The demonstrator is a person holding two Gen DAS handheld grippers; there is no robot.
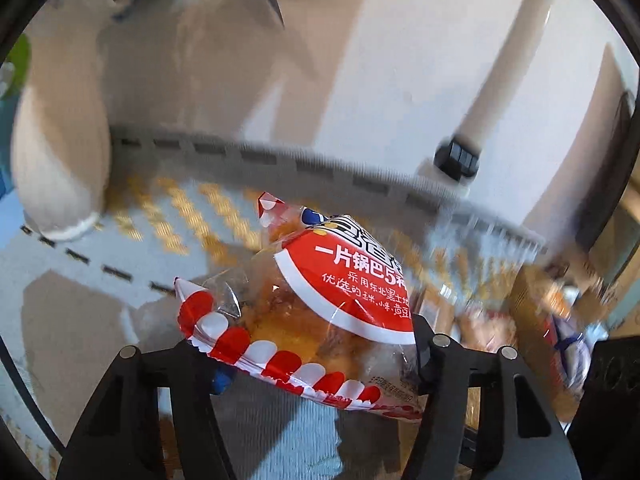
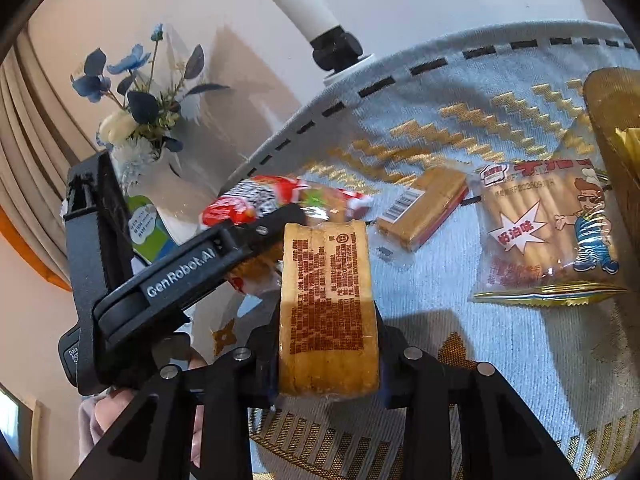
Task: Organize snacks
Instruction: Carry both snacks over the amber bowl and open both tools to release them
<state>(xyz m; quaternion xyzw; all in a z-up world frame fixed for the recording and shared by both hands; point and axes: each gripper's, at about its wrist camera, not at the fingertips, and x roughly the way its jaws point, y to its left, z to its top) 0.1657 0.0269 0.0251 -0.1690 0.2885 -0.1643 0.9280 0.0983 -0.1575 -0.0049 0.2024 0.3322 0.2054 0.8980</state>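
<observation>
- While I watch both wrist views, the biggest thing I see is the table [image 2: 500, 360], covered by a pale blue cloth [image 2: 440, 92] with gold zigzags and a dashed dark border.
- Off the table's far edge in my right view stands a vase of blue flowers [image 2: 136, 92] against a pale wall.
- Lying flat on the cloth to the right is a clear bag of stick biscuits [image 2: 548, 236] with a cartoon figure printed on it.
- My left gripper [image 1: 304, 356] has its jaws about halfway apart, with a red-and-white snack bag [image 1: 304, 304] between them; the bag fills the gap and sits clear of the cloth, so I read it as gripped, tilted with its striped seam toward me.
- That same snack bag shows in my right view, just behind the left gripper's black finger.
- My right gripper [image 2: 328, 364] has its jaws fairly narrow, pressed on a wafer pack [image 2: 328, 300] that stands on end between them, printed back facing the camera.
- A second wafer pack [image 2: 424, 208] lies on the cloth between the raised one and the stick biscuits, apart from both.
- Part of a hand [image 2: 108, 412] shows at the lower left, behind the left gripper's body.
</observation>
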